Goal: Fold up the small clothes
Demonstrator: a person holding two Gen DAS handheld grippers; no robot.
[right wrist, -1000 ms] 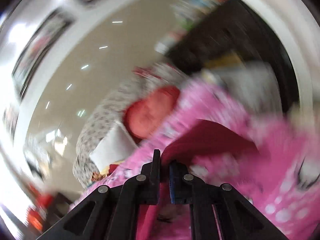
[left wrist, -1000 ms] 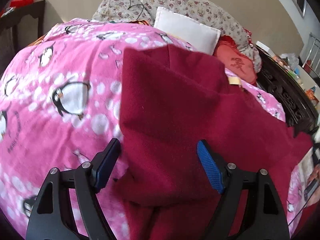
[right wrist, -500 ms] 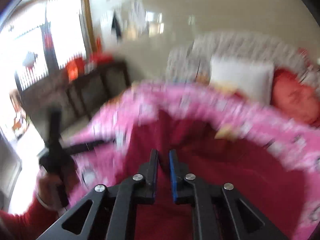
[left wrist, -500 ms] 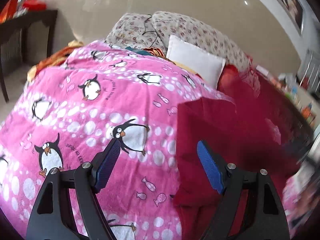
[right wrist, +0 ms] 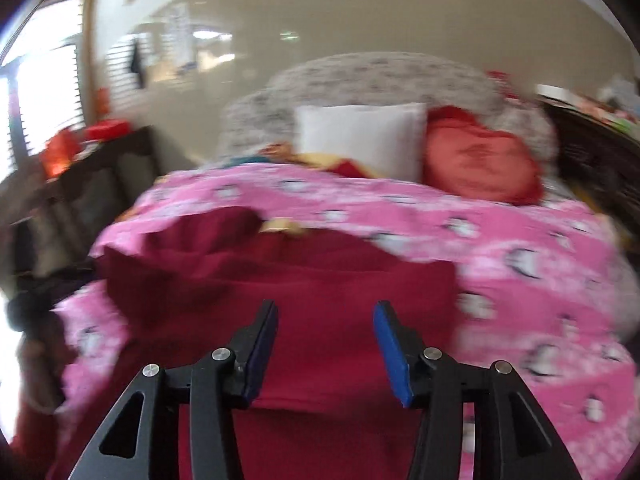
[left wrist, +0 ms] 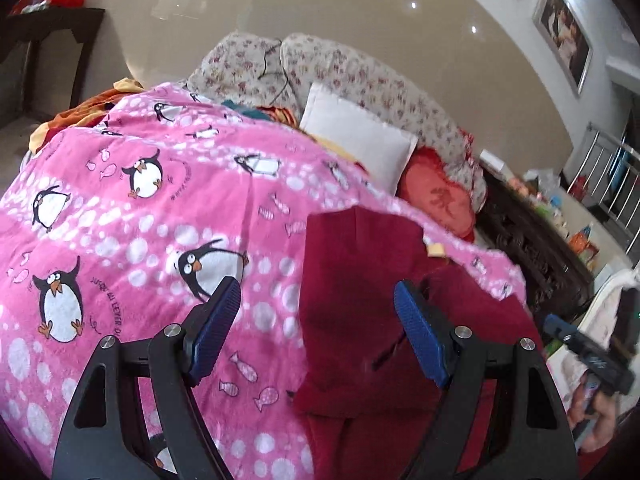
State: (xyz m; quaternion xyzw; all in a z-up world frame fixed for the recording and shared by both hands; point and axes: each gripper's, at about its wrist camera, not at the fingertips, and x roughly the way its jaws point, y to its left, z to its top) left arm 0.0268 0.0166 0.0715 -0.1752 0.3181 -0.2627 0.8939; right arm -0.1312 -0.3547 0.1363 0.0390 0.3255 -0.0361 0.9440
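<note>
Dark red garment (left wrist: 360, 300) lies spread on the pink penguin blanket (left wrist: 160, 208), folded over itself with one straight edge running down beside the big penguin print. Left gripper (left wrist: 316, 332) hovers above that edge, jaws wide apart, blue pads (left wrist: 214, 332) holding nothing: one finger over the blanket, the other over the garment. Writing on the blanket next to a penguin reads, in part, "JUST AU LEVER"; the rest is cut off by the gripper.

From the right wrist view, blurred, the garment (right wrist: 320, 280) stretches across the near side of the blanket (right wrist: 520, 240), and the right gripper (right wrist: 324, 340) hangs over it, fingers parted, nothing between them.

Beyond the blanket's far edge a white pillow (left wrist: 356, 148) leans on floral cushions (left wrist: 360, 76), with a red cushion (left wrist: 436, 200) just beside it bearing a darker character I can't read. A small yellow tag (left wrist: 436, 249) sits at the garment's far corner, its text too small to tell.
</note>
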